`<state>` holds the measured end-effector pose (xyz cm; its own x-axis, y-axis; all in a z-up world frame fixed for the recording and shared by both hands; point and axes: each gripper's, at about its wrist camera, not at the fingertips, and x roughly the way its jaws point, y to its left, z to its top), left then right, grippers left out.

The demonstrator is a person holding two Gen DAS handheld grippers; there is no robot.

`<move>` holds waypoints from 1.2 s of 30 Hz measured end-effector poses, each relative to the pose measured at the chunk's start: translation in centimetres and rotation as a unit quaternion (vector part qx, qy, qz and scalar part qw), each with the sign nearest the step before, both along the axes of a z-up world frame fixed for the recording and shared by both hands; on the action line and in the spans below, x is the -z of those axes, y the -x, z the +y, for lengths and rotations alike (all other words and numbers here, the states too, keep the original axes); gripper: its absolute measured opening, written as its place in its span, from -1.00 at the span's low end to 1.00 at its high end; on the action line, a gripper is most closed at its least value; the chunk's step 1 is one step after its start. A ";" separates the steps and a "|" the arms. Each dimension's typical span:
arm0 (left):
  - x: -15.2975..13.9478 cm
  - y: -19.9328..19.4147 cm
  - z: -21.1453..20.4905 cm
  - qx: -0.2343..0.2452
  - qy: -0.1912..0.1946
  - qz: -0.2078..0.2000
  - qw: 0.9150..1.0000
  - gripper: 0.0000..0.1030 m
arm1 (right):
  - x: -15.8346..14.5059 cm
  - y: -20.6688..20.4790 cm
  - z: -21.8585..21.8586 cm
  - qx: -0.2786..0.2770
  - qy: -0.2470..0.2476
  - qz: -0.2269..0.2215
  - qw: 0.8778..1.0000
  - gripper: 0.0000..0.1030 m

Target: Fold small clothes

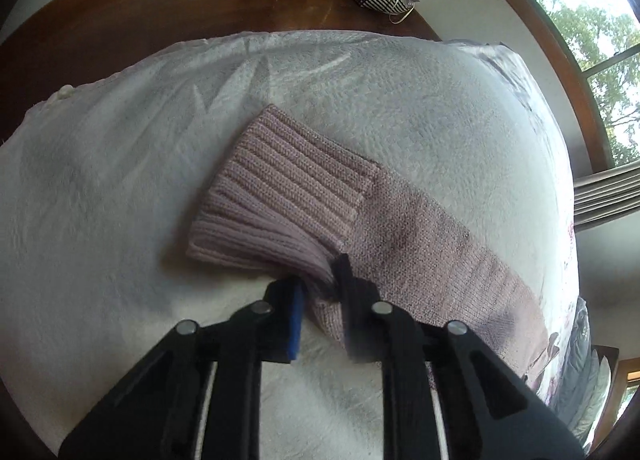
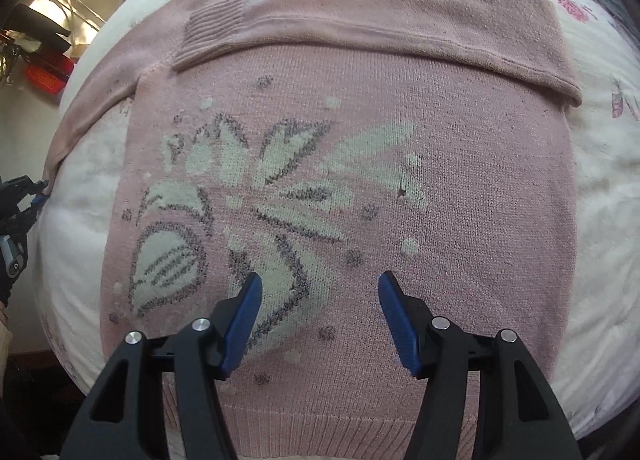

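Here the pink sweater lies flat mid-frame on the white bed. The left gripper has its jaws closed on the sleeve; the right gripper hovers at lower centre, jaws wide apart, empty.

The pink knitted sweater looked like soft matt wool, fine-stitched over the body at mid-frame, its pale green and grey flower pattern slightly fuzzy. Its ribbed pink cuff showed coarse raised ridges. The white bed cover was a nubbly, matt cloth. The left gripper and right gripper were matt black plastic with smooth blue pads and shiny metal pins. The brown wooden floor, upper left, shone glossy
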<state>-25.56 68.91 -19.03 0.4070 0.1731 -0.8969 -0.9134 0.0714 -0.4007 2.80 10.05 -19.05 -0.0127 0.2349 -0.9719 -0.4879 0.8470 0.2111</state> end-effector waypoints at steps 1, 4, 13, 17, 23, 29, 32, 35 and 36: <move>-0.1 -0.1 0.1 -0.003 -0.002 -0.001 1.000 -0.86 | 0.1 -0.1 -0.1 0.001 0.000 0.000 1.000 0.18; -1.7 -1.3 -0.5 0.005 -0.028 0.003 1.000 -0.88 | 0.1 -0.3 -0.9 0.005 0.000 0.002 1.000 0.18; -8.7 -13.7 -7.9 0.171 -0.126 -0.021 0.977 -0.89 | 1.2 -2.3 -3.7 0.036 -0.010 0.015 0.999 0.18; -9.6 -19.3 -13.2 0.245 -0.134 -0.036 0.959 -0.89 | 1.6 -3.3 -5.1 0.049 -0.016 0.018 0.999 0.19; -8.9 -26.7 -21.8 0.325 -0.104 -0.073 0.937 -0.89 | 2.4 -5.3 -7.1 0.068 -0.021 0.020 0.997 0.18; -6.7 -32.3 -30.6 0.401 -0.085 -0.080 0.909 -0.89 | 2.9 -7.3 -9.2 0.080 -0.021 0.019 0.996 0.19; -3.9 -33.8 -32.7 0.421 -0.072 -0.053 0.903 -0.89 | 3.1 -8.2 -10.2 0.085 -0.021 0.020 0.996 0.19; -0.7 -33.9 -32.9 0.430 -0.036 -0.025 0.902 -0.88 | 3.2 -8.8 -10.7 0.086 -0.020 0.020 0.996 0.19; 0.0 -33.6 -32.9 0.431 -0.025 -0.021 0.902 -0.88 | 3.3 -9.1 -10.8 0.086 -0.019 0.021 0.996 0.19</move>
